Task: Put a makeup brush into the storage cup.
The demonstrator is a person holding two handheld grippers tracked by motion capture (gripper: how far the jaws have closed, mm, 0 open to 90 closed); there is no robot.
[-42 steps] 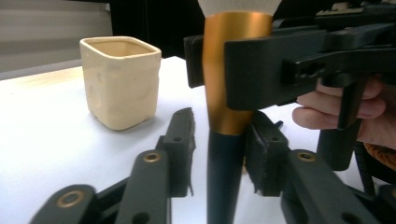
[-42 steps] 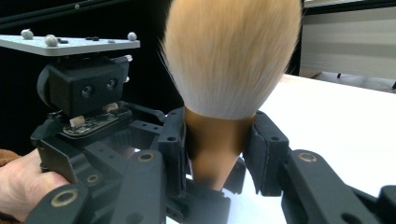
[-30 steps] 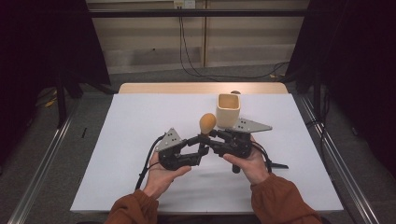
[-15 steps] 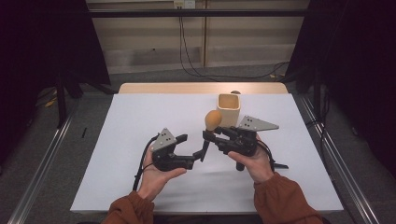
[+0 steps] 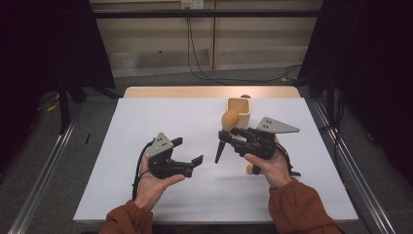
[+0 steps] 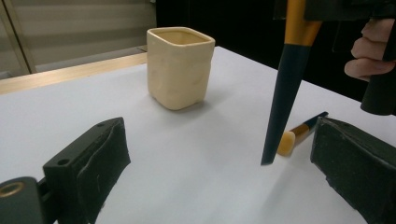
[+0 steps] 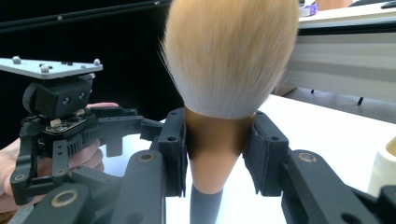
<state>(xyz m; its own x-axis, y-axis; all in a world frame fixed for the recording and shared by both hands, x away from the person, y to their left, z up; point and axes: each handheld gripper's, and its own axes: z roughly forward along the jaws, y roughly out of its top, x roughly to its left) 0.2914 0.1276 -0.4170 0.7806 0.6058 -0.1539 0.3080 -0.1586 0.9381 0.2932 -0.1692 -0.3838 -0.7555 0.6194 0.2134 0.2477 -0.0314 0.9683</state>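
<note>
Releasing the brush (image 5: 229, 119), left hand-held gripper (image 5: 187, 152) withdrew.

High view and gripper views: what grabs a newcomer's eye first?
The big makeup brush, bristles up, clamped at its gold collar in the right gripper above mid-table. Behind it stands a cream cup. The left gripper, jaws just opened and empty, sits to its left.

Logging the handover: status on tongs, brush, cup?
Left tongs just opened, empty. Right tongs shut on big brush, bristles up, handle down. Cup upright beyond, path clear. Small brush lies on table.
</note>
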